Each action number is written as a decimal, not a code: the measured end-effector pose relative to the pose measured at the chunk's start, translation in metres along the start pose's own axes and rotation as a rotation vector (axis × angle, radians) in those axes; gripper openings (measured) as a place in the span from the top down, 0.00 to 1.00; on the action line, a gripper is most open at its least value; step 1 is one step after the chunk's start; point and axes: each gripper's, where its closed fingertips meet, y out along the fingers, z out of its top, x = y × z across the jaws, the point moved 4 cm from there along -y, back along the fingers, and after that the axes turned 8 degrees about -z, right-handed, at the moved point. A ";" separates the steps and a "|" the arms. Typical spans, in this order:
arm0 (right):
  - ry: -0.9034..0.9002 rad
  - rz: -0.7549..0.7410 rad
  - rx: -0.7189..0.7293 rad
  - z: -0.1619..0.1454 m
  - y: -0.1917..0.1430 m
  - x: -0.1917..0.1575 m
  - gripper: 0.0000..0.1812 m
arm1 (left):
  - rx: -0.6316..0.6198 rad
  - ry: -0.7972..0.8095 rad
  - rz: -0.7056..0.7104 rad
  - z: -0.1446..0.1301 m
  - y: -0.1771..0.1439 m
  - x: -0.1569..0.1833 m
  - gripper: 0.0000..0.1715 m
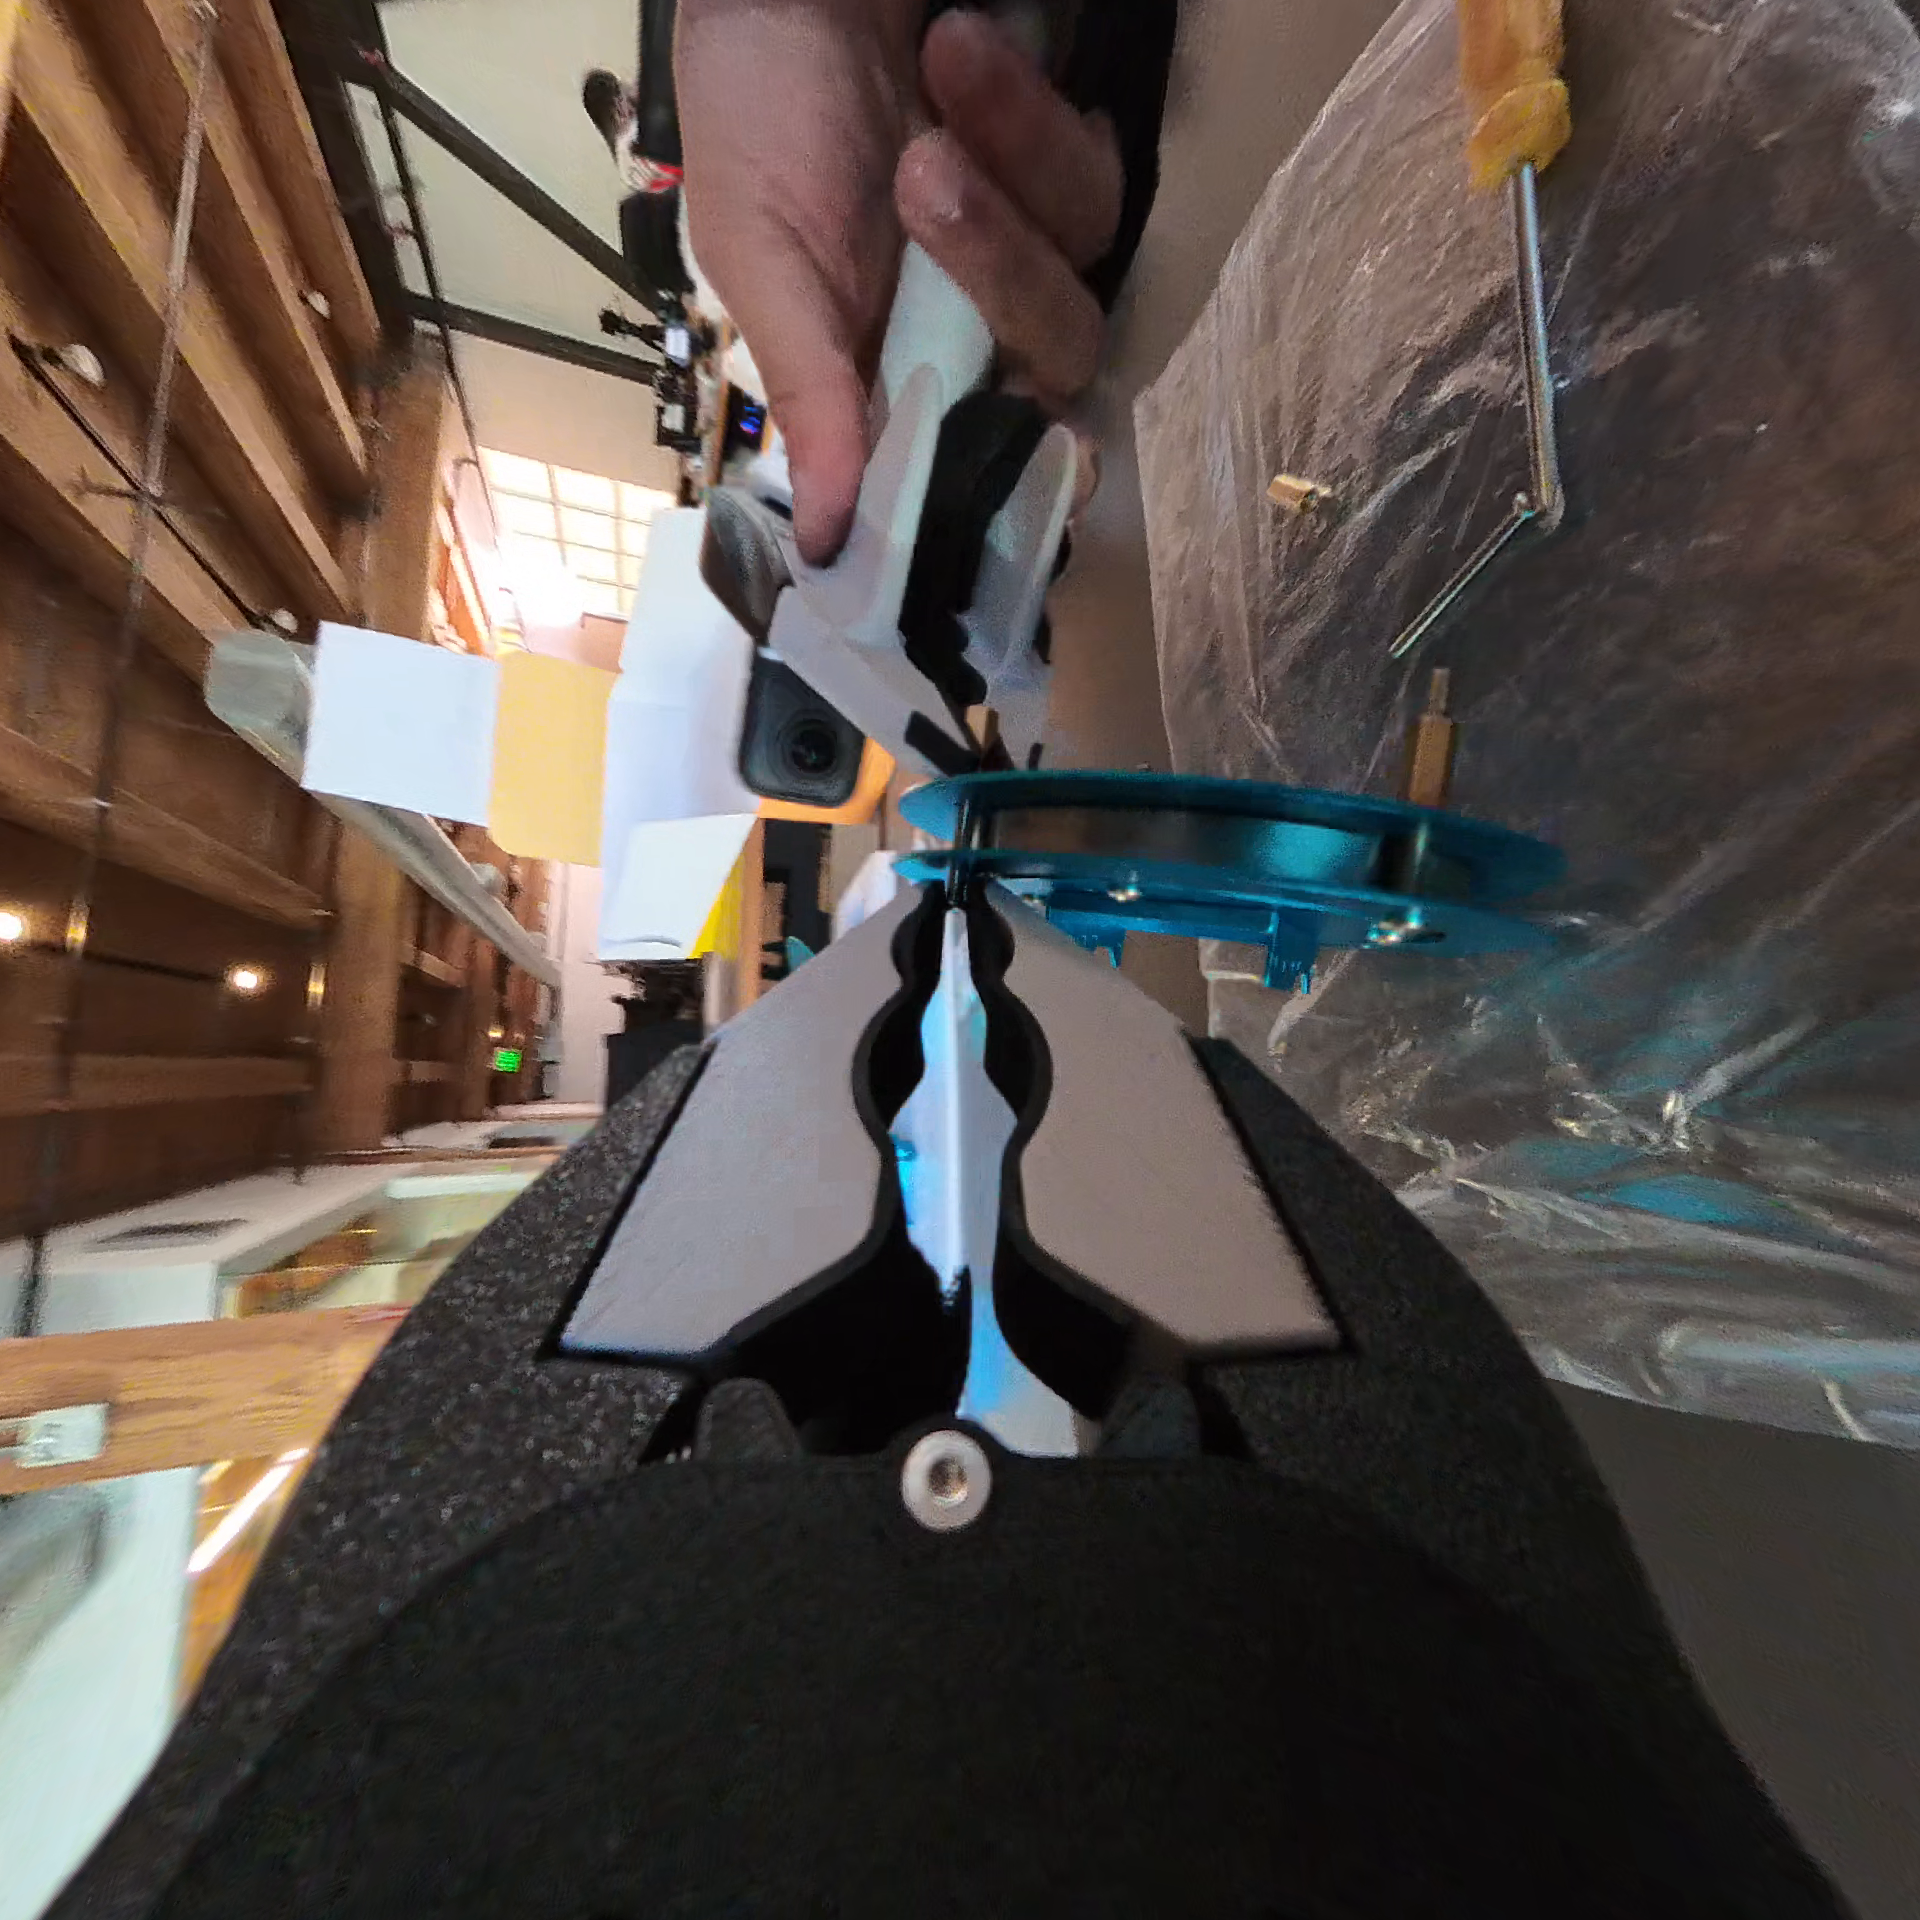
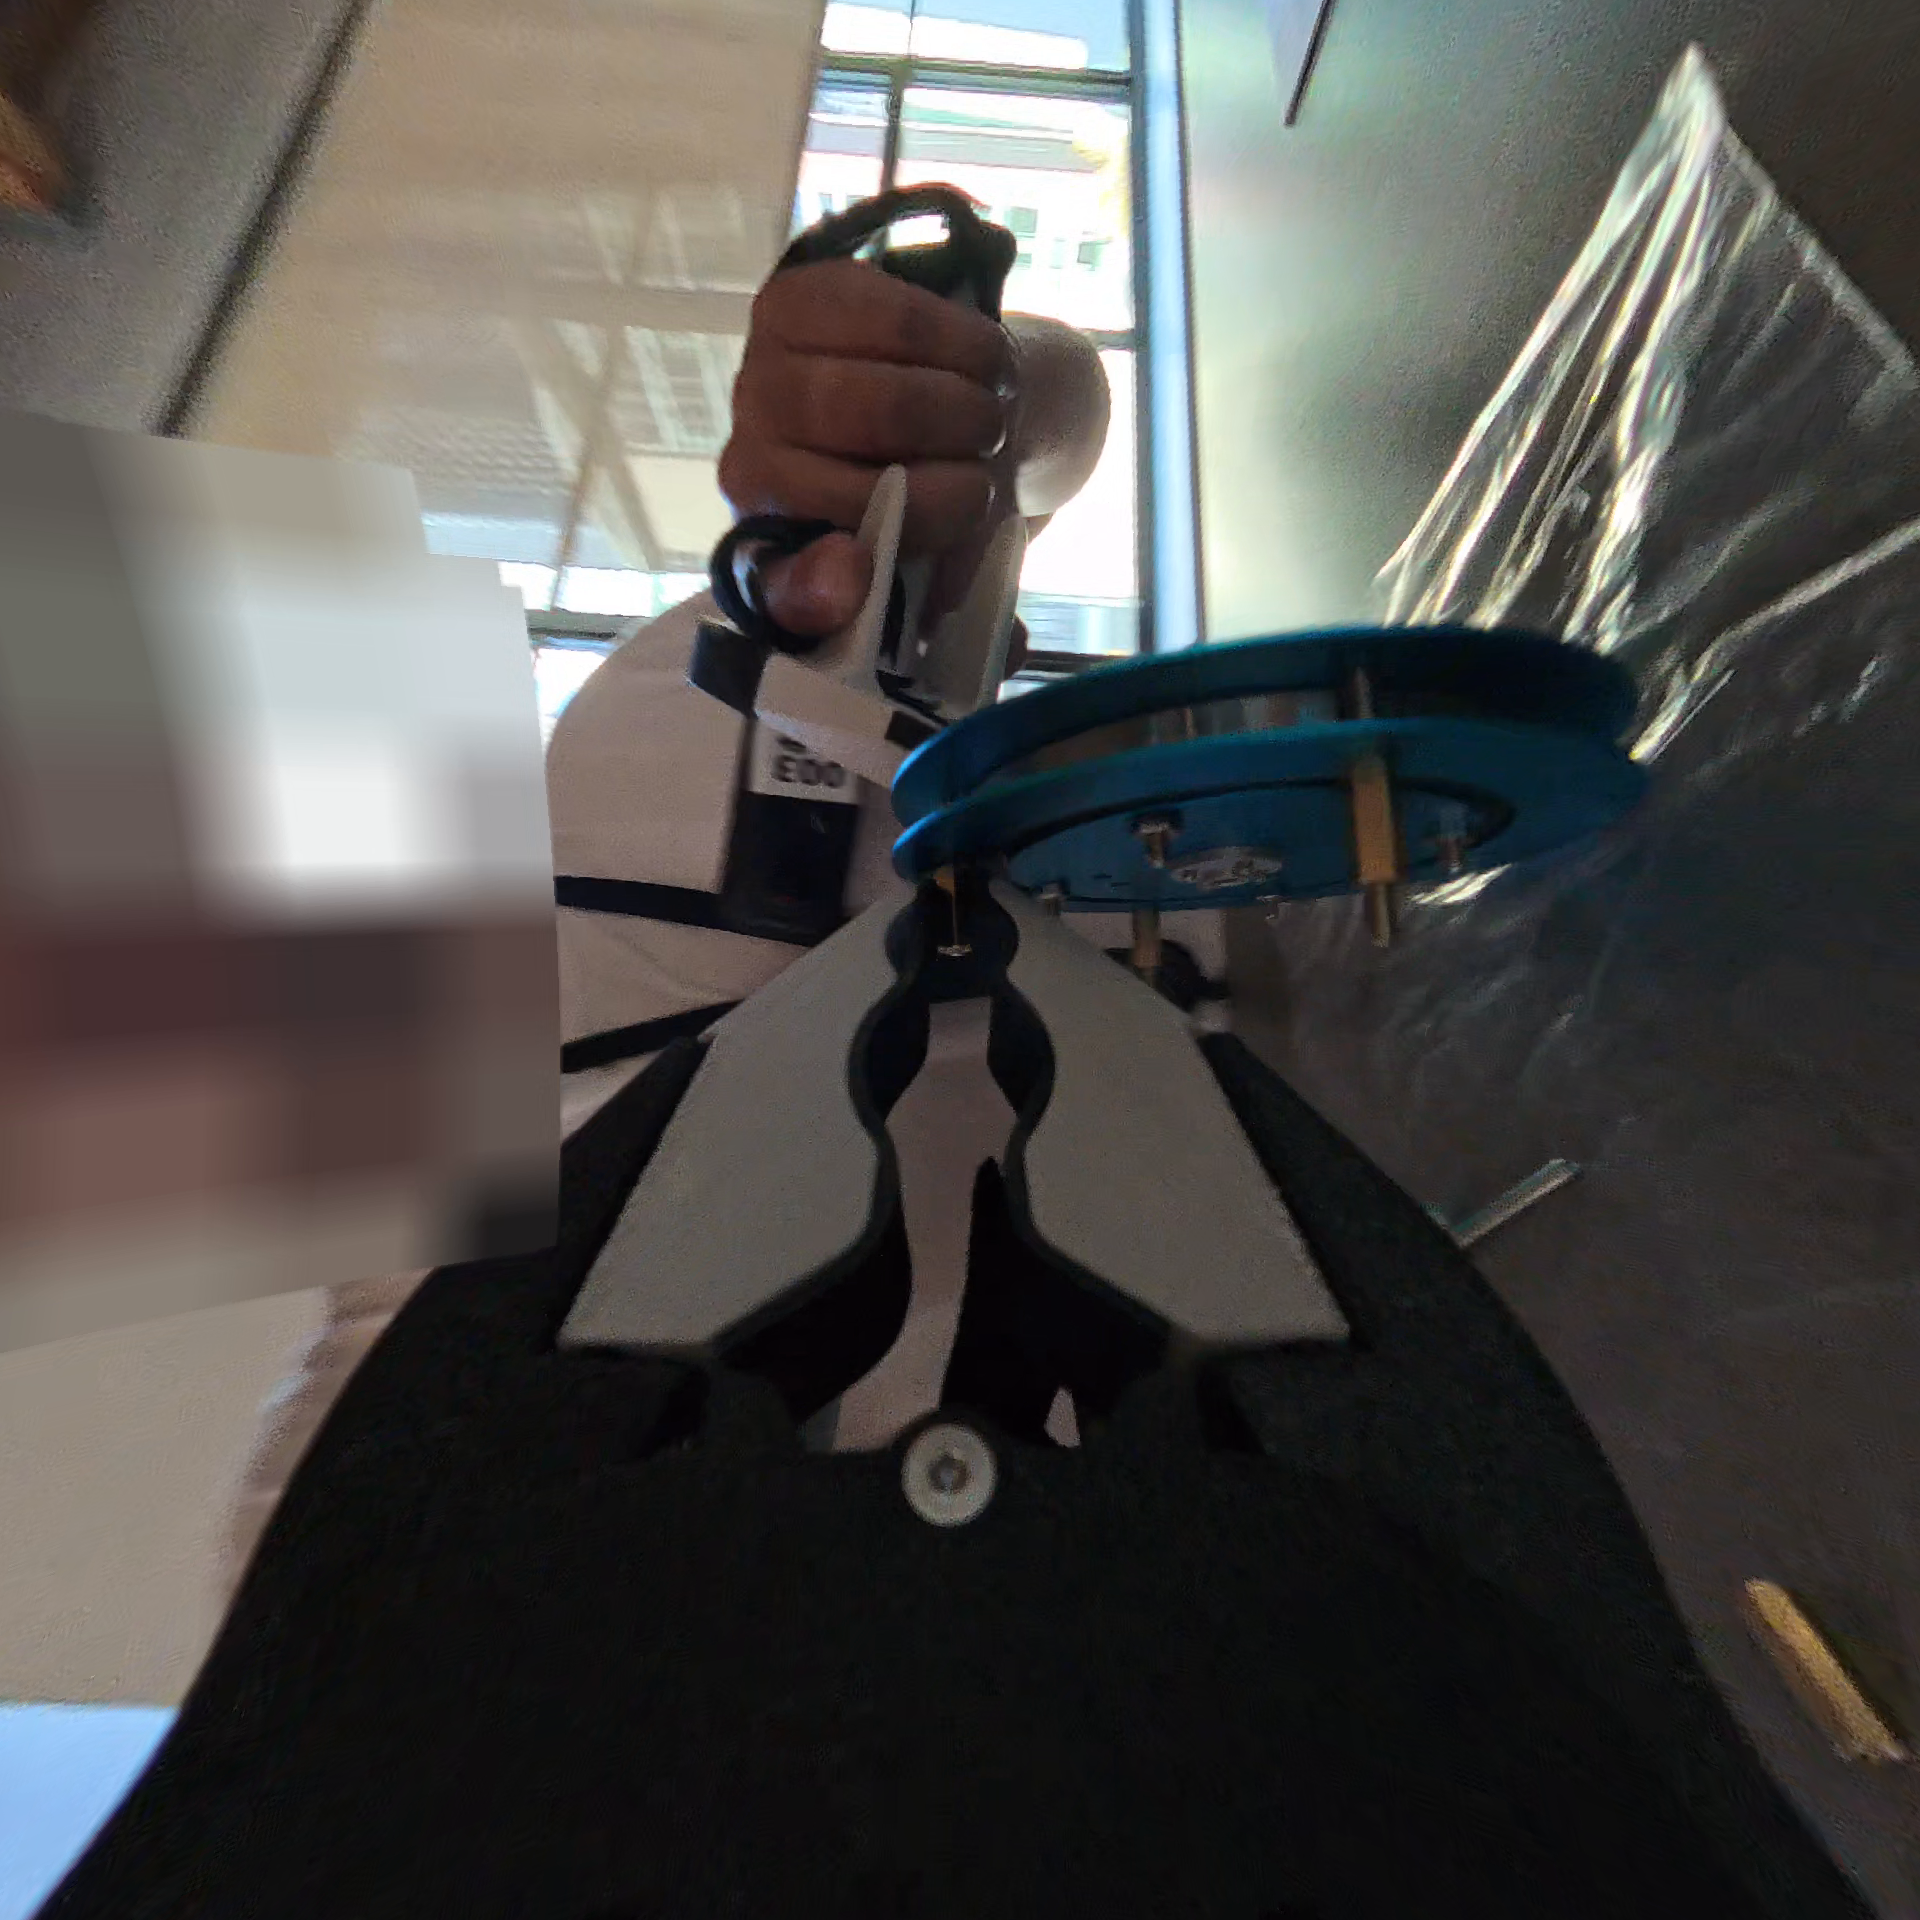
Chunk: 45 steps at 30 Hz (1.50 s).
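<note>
A blue assembly of two round plates (image 1: 1226, 805) joined by brass standoffs hangs between my two grippers. My left gripper (image 1: 956, 902) is shut at the plates' near rim, on a thin dark pin there. My right gripper (image 1: 982, 753), held by a hand, meets the same rim from the far side. In the right wrist view my right gripper (image 2: 951, 920) is shut on a small brass standoff (image 2: 950, 930) under the rim of the blue assembly (image 2: 1299, 769). The left gripper (image 2: 914, 722), held by a hand, shows beyond it.
A crinkled clear plastic sheet (image 1: 1662, 727) lies over the dark table to the right and also shows in the right wrist view (image 2: 1662, 520). On it lie a yellow-handled screwdriver (image 1: 1517, 94) and loose brass standoffs (image 1: 1299, 494). Another brass piece (image 2: 1818, 1683) lies near my right gripper's body.
</note>
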 end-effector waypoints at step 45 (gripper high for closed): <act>-0.121 -0.231 -0.097 -0.013 0.001 -0.001 0.98 | 0.010 0.073 -0.063 0.009 0.010 -0.002 0.99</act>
